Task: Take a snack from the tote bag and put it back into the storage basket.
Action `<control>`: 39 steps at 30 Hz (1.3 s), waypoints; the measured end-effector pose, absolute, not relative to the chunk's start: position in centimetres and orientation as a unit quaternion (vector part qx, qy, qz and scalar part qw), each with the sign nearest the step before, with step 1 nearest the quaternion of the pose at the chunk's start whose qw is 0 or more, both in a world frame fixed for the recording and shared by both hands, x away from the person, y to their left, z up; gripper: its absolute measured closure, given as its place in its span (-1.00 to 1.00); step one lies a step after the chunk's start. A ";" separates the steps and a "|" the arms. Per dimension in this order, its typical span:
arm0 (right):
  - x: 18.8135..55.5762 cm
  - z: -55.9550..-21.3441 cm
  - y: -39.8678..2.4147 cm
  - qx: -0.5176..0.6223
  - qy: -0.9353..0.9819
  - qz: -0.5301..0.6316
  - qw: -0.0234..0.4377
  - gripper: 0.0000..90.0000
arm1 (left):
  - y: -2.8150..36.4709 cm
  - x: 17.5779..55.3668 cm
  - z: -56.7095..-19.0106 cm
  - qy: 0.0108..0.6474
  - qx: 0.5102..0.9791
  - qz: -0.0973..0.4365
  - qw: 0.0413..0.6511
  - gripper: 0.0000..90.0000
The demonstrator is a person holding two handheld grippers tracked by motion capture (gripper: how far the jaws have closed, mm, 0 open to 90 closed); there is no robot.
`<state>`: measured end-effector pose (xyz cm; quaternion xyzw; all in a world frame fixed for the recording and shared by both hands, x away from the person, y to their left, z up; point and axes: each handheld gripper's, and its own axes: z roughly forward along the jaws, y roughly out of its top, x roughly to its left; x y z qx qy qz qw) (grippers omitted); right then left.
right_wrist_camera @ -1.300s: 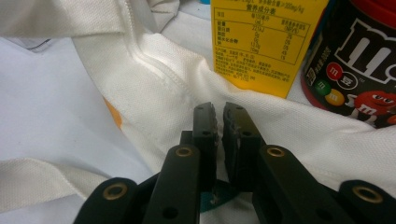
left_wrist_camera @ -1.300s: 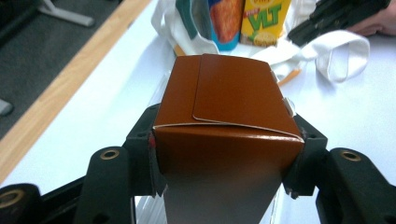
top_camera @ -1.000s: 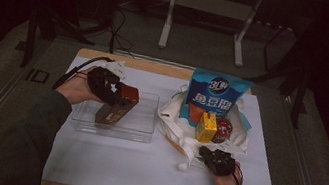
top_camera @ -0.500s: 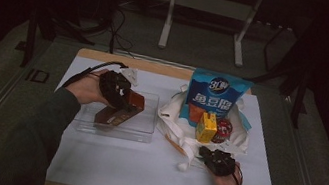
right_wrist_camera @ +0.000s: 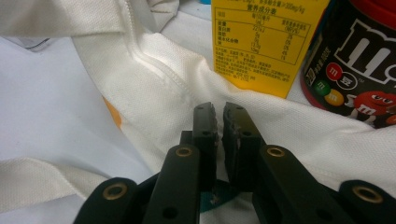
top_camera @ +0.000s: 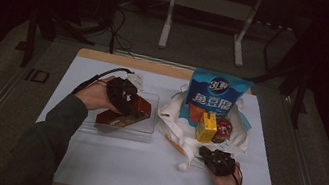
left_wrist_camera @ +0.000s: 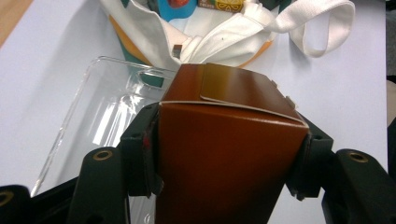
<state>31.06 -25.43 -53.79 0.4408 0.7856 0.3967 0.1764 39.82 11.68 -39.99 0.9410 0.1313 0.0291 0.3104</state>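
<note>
My left tool (left_wrist_camera: 229, 163) grips the brown box (left_wrist_camera: 224, 140) over the clear tray (top_camera: 143, 132); next, release. My right tool (right_wrist_camera: 219, 116) stays pinched on the white bag (right_wrist_camera: 168, 88).

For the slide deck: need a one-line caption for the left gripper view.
Left gripper clasps a brown carton over the clear tray, white bag beyond.

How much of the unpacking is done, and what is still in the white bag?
In hand: the left tongs grip the brown box over the clear tray; their jaws have just been opening, the box between them. Whether it rests in the tray yet, I cannot tell. The right tongs are shut on the white bag. Left to do: the blue snack bag, yellow carton and candy jar.
</note>
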 end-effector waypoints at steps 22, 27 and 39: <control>31.0 -53.8 -25.4 0.441 0.786 0.396 0.177 0.86 | 9.9 39.7 -42.7 0.139 0.945 0.012 0.296 -0.18; 31.1 -53.8 -25.4 0.441 0.786 0.397 0.176 0.86 | 9.3 39.5 -43.0 0.135 0.949 0.017 0.284 -0.19; 31.1 -53.8 -25.4 0.441 0.786 0.397 0.176 0.86 | 8.7 39.3 -43.7 0.139 0.952 0.019 0.271 -0.24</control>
